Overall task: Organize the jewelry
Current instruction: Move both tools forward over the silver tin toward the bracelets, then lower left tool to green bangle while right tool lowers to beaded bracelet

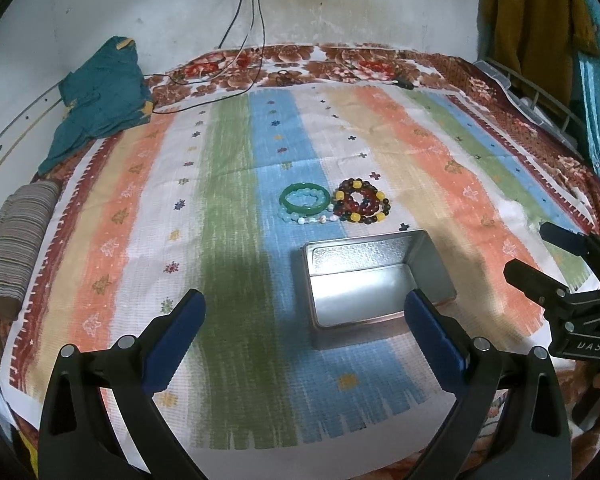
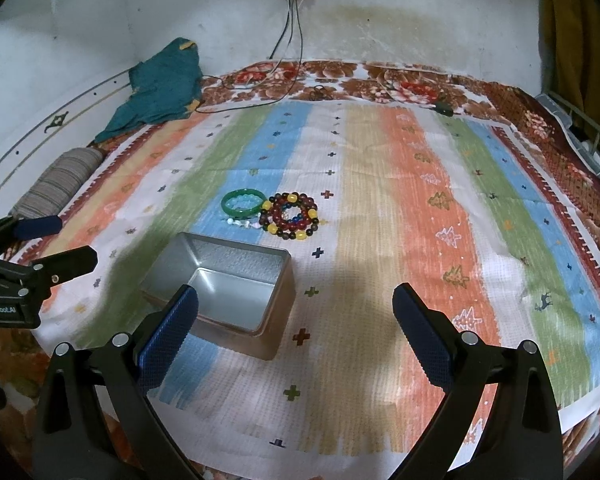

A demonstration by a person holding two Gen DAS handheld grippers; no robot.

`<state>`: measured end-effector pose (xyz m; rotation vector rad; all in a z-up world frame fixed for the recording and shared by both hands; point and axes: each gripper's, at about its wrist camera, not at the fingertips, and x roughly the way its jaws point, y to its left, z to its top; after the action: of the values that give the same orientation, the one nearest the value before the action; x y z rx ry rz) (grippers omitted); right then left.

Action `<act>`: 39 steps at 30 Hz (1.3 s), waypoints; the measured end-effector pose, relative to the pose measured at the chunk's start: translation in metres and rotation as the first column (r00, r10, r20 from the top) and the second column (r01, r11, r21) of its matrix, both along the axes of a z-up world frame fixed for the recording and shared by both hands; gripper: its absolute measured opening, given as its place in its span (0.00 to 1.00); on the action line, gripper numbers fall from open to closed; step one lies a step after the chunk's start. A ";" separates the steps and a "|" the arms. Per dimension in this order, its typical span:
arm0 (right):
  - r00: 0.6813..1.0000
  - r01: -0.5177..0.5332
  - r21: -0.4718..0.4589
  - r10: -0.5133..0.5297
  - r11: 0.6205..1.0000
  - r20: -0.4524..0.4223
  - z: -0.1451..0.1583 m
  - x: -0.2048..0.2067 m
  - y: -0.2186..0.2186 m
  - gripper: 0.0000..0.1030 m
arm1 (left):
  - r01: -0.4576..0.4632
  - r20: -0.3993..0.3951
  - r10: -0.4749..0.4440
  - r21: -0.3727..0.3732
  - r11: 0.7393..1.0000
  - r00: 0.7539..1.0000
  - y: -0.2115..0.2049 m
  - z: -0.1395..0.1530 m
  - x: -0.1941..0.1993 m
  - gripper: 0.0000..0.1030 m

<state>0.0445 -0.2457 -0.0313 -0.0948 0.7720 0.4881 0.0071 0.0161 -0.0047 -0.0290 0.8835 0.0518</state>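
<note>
Open tin (image 1: 374, 276), green bangle (image 1: 305, 199) beside beaded bracelets (image 1: 362, 206), striped cloth (image 1: 228, 208)

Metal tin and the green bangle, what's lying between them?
A short pale bead string lies just in front of the green bangle; otherwise only bare striped cloth before the metal tin. The left wrist view shows it best.

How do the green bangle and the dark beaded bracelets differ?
The green bangle is one smooth, solid-coloured ring; the beaded bracelets are strings of separate round beads in dark red, brown and yellow. The bangle is a single piece, the beaded bracelets a nested stack. The bangle lies left of the bracelets. Both lie flat on the striped cloth, beyond the tin.
</note>
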 end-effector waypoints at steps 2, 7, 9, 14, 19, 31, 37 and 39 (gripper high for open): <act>1.000 -0.001 -0.004 0.001 1.000 0.000 0.000 0.001 0.001 0.96 | -0.001 -0.002 0.001 -0.002 1.000 1.000 0.001 0.000 0.000 0.95; 1.000 -0.003 -0.010 0.003 1.000 -0.001 -0.001 0.005 0.003 0.96 | -0.003 -0.002 0.003 0.000 1.000 1.000 0.001 0.000 0.002 0.95; 1.000 -0.002 -0.011 0.002 1.000 -0.002 -0.001 0.005 0.003 0.96 | -0.004 -0.003 0.005 0.004 1.000 1.000 0.001 0.000 0.004 0.95; 1.000 0.002 -0.013 -0.002 1.000 -0.013 -0.002 0.010 0.004 0.96 | -0.007 -0.015 0.007 0.020 1.000 1.000 0.001 -0.001 0.014 0.95; 1.000 0.003 -0.033 -0.004 0.999 -0.021 -0.004 0.018 0.008 0.96 | -0.006 -0.028 0.007 0.044 0.999 1.000 -0.002 -0.003 0.025 0.95; 0.998 0.022 -0.040 -0.025 0.999 -0.064 -0.011 0.043 0.011 0.96 | -0.025 -0.050 0.029 0.069 0.997 0.998 0.001 -0.006 0.055 0.95; 0.997 0.024 -0.067 -0.029 0.997 -0.066 -0.015 0.057 0.018 0.96 | -0.042 -0.065 0.047 0.073 0.996 0.997 0.006 -0.009 0.072 0.95; 0.997 0.032 -0.057 -0.036 0.998 -0.074 -0.015 0.063 0.016 0.96 | -0.055 -0.070 0.060 0.074 0.996 0.996 0.009 -0.009 0.079 0.95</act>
<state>0.1073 -0.2294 -0.0460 -0.1156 0.8598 0.4394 0.0857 0.0253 -0.0141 0.0142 0.9519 0.1394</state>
